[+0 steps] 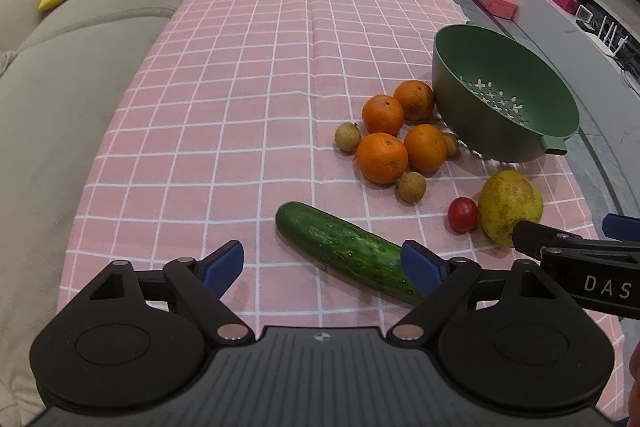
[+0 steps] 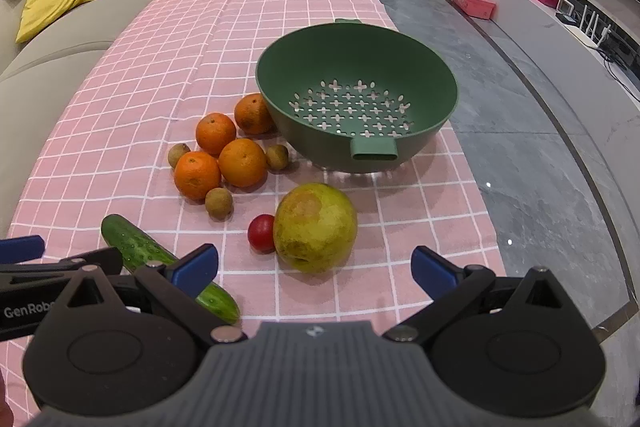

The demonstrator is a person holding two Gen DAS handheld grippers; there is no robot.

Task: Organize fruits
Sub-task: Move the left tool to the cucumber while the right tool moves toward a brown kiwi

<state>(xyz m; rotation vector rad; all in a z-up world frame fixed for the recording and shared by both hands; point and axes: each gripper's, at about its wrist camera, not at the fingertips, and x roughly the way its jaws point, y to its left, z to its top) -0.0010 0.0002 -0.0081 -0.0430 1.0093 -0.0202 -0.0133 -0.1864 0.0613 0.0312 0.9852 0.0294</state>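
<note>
Fruit-gathering looks unstarted: right gripper (image 2: 314,267), jaws wide, faces the pear (image 2: 316,227) at frame centre; next, close around it toward the empty colander (image 2: 420,67), left gripper (image 1: 322,263) equally wide.

Soft indoor light is falling from above, and both pictures are looking bright and clear. The pink cloth (image 2: 280,27) is glowing brightest at its far end. Small soft shadows are lying under the oranges (image 2: 224,151) and right below the green bowl (image 2: 356,39), where light is poking through its holes. The floor (image 2: 540,167) is shining, with tiny white spots of glare. The doorway at the back is staying dark. The fisheye lens is bending straight lines, so the cloth's edges are curving and the corners are going black. The fruit is looking sharp; things at the rim are getting stretched and a bit fuzzy.
</note>
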